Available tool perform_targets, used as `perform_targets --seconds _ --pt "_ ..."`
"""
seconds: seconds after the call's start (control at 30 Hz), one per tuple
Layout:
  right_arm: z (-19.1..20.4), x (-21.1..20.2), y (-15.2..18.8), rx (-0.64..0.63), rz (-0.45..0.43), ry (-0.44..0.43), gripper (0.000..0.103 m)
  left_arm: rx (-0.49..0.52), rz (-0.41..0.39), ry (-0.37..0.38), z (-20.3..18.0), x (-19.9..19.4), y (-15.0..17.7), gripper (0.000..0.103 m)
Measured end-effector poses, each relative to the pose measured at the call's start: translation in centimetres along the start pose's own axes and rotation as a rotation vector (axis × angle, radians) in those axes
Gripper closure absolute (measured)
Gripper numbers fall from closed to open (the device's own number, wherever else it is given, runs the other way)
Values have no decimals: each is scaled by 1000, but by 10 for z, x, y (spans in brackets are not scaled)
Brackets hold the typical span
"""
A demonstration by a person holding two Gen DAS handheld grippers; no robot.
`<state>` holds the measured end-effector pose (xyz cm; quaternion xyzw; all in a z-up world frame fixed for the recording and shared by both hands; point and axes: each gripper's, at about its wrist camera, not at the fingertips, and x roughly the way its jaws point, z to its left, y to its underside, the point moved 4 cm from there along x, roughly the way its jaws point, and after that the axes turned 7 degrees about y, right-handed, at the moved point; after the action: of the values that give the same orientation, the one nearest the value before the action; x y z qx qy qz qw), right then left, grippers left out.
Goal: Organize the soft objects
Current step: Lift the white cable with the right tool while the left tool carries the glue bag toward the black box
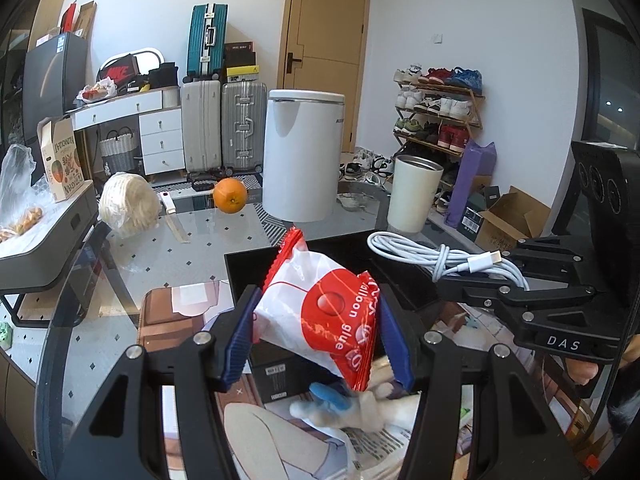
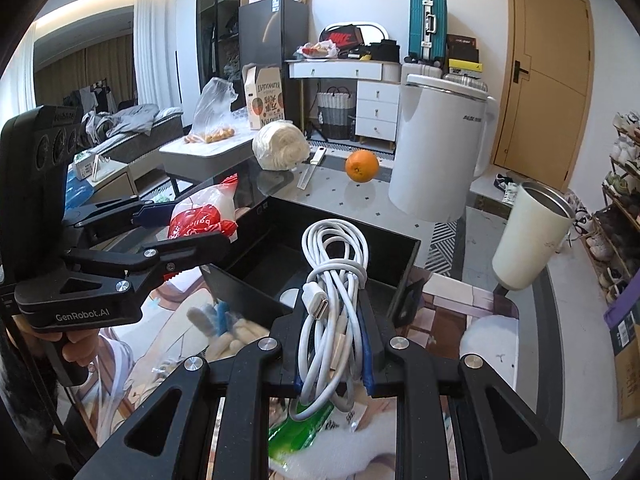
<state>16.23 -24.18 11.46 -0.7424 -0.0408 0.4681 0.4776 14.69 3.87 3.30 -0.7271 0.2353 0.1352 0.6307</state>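
Two soft things are up off the table, one in each tool. The left gripper (image 1: 316,332) has its blue pads pressed into the sides of a red-and-white packet (image 1: 320,312) marked "balloon glue", tilted, near the left edge of the black tray (image 2: 256,264). The right gripper (image 2: 334,344) is nearly closed around a coiled white cable (image 2: 332,280), held above the tray's near side, its plug end facing the camera.

Only the right wrist view looks down into the tray and shows its dark floor; the left wrist view shows just its far rim, at about 12 o'clock from the packet. That view alone shows a white and blue plush thing (image 1: 348,400) lying under the packet.

Beyond the tray, at 12 o'clock, stand a white kettle-like appliance (image 2: 436,152) and an orange (image 2: 362,165); at 2 o'clock, a cream tumbler (image 2: 528,236). A glass tabletop (image 1: 192,248) carries them all, with suitcases, drawers and a wooden door behind.

What lies under the right gripper, green and white, is too cut off to name.
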Motion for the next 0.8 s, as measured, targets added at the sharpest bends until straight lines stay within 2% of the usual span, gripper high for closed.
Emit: perform_targets --seconds 0.47,0.8 --pt "2 52 -20 -72 80 -18 83 -13 56 2 19 33 -2 46" --pt "9 82 -26 -186 159 -37 83 9 113 -4 22 51 3 45"
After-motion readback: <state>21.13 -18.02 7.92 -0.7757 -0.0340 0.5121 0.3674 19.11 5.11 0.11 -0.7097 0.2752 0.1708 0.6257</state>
